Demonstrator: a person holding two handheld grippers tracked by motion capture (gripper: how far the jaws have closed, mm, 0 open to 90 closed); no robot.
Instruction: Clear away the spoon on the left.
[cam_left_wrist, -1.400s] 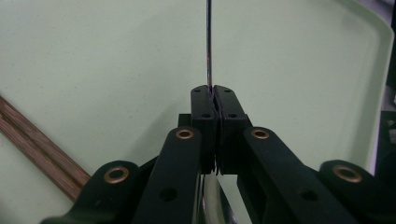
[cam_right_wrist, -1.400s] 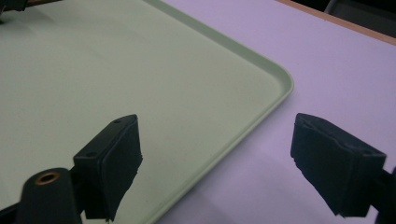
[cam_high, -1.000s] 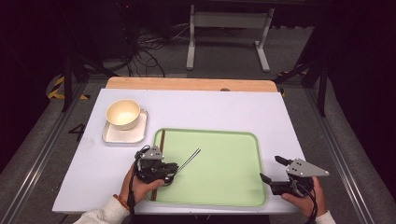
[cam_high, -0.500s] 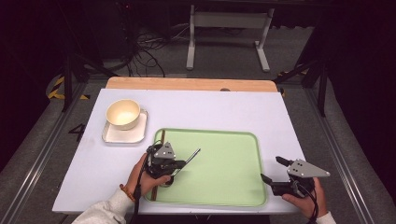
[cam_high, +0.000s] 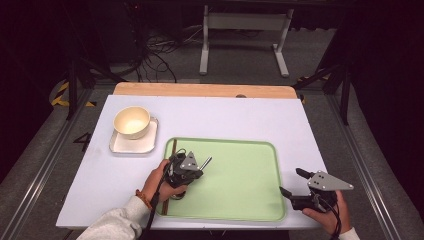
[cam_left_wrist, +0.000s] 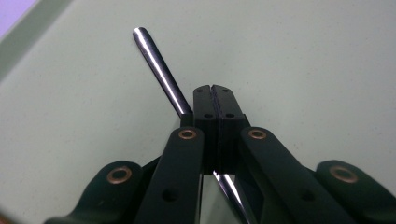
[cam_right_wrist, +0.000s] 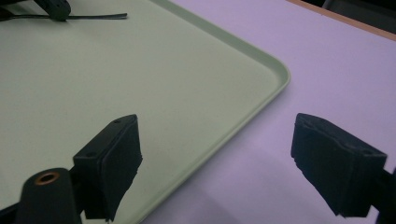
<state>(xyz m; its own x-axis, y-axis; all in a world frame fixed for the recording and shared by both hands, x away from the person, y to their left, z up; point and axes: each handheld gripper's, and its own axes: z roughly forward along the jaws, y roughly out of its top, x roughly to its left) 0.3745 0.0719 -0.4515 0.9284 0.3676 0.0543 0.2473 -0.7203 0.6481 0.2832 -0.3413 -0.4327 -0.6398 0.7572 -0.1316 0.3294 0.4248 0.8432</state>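
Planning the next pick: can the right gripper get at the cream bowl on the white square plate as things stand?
Probably yes: the right gripper is open and empty, and the white tabletop toward the cream bowl is bare, though it sits diagonally far across.

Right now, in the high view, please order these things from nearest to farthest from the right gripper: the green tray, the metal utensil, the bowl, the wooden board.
Measured from the right gripper:
1. Green tray: directly beside it, to its left.
2. Metal utensil: on the tray's left part, held by the left gripper.
3. Wooden board: along the table's far edge.
4. Bowl: far left, on a white dish.
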